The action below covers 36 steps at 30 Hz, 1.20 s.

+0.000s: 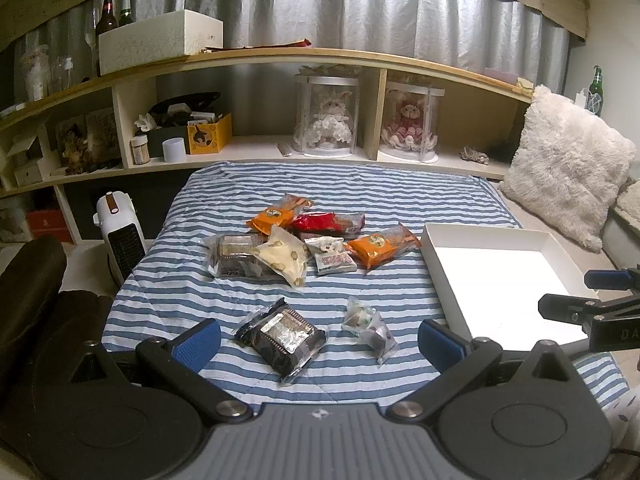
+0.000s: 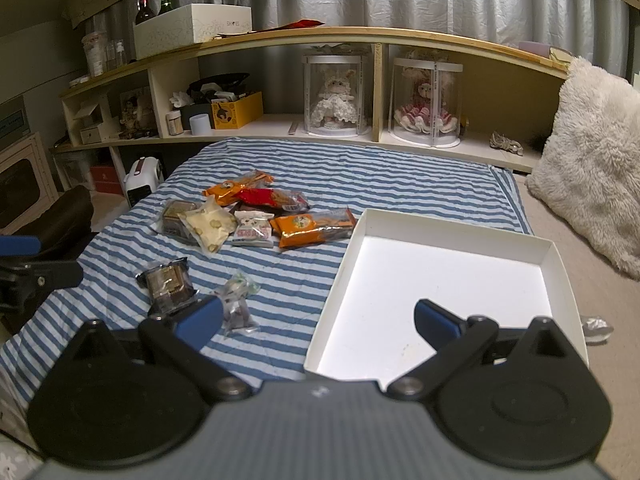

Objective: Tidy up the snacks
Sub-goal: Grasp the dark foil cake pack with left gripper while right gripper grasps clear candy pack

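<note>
1. Both tools hang above the striped blanket (image 1: 280, 184) with nothing between their pads: the left hand-held gripper (image 1: 318, 338) is released, jaws spread wide, and the right hand-held gripper (image 2: 318, 322) is just as wide and just as bare.
2. Nothing looks sorted yet, I'd say; the white tray (image 2: 558, 258) shows a bare floor, so this reads as the first pick.
3. Nearest target for the left tool: the dark chocolate-cake packet (image 1: 282, 334), lying right between its fingers at 12 o'clock, skewed on the blanket.
4. To take it well, I'd turn the jaws across the packet's narrow side and pinch the cake body, not the slippery film edge.
5. The small clear candy packets (image 1: 370, 324) sit just beside it at 3 o'clock; keep the pad off them.
6. The pile waits farther out at 12 o'clock: two orange snack packs (image 1: 382, 246), a red wrapper (image 1: 328, 222), a cream pouch (image 1: 282, 258), overlapping.
7. The tray lies at 2 o'clock from the left tool, straight ahead of the right one.
8. Soft bedding yields, so press gently.
9. Room: wooden shelf (image 2: 320, 36) with two boxed dolls (image 2: 336, 96), grey curtain, fluffy cushion (image 2: 592, 168), small white heater (image 1: 120, 236) at 9 o'clock.
</note>
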Available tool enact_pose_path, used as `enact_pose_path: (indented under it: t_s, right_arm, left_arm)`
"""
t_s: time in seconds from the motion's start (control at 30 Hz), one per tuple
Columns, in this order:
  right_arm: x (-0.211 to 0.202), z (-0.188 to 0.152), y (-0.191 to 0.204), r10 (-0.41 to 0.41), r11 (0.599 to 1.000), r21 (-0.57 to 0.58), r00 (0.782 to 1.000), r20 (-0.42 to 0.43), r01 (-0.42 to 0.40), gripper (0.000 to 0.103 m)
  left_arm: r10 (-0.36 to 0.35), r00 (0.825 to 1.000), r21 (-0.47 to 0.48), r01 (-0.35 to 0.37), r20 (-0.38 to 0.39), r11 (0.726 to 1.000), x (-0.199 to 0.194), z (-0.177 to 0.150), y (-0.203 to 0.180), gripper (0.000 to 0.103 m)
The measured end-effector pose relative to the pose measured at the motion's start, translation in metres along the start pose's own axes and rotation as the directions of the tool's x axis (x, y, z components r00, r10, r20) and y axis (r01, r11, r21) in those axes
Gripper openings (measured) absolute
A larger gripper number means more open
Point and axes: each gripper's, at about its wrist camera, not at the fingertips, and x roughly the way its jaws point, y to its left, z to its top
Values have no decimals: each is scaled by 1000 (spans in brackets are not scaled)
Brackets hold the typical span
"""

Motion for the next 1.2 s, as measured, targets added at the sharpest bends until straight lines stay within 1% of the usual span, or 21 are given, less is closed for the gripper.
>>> enact_pose_path:
  t_s: [0.17,0.23,0.33,0.43,0.57,0.73,0.83,0.9,1.0,1.03,1.07,1.13,1.2]
  right_arm:
    - [9,-1,3,13,1000,-4,1000,-2,-13,102]
    - [16,-2,7,36,999,-14,999,-4,-37,102]
    - [27,0,16,72,996,-50,997,-1,-72,102]
    - [42,1,27,76,993,-90,997,-6,-76,102]
    - [64,5,36,90,987,-127,995,-34,-94,102]
    - [95,12,46,118,979,-158,990,-74,-128,102]
    - [115,15,50,146,972,-172,985,-90,-159,102]
    - [129,14,52,155,969,-177,981,-118,-175,102]
    - [148,11,56,159,964,-193,977,-144,-185,96]
    - [154,10,57,169,961,-195,973,-158,-199,91]
    - [160,9,58,190,955,-196,967,-169,-222,86]
    - [167,8,60,233,944,-190,954,-189,-268,77]
    - [174,6,62,253,938,-188,946,-201,-291,75]
  left_arm:
    - [34,999,-4,-34,-40,999,15,-3,2,103]
    - [46,997,-14,-47,-56,999,18,-3,8,103]
    - [56,995,-40,-59,-82,997,27,-3,13,103]
    - [69,991,-81,-79,-116,994,35,-5,20,103]
    - [96,984,-129,-116,-151,985,47,-5,30,103]
    - [120,973,-202,-160,-198,966,63,-3,40,103]
    - [142,965,-221,-191,-219,956,76,1,42,103]
    - [149,961,-230,-203,-232,952,87,5,41,103]
    - [146,957,-265,-213,-252,940,104,11,40,103]
    - [143,956,-280,-216,-258,935,110,12,41,103]
    - [141,954,-295,-220,-265,930,116,13,41,103]
    - [146,948,-322,-238,-283,917,129,14,39,103]
    - [154,941,-326,-254,-303,911,143,15,37,103]
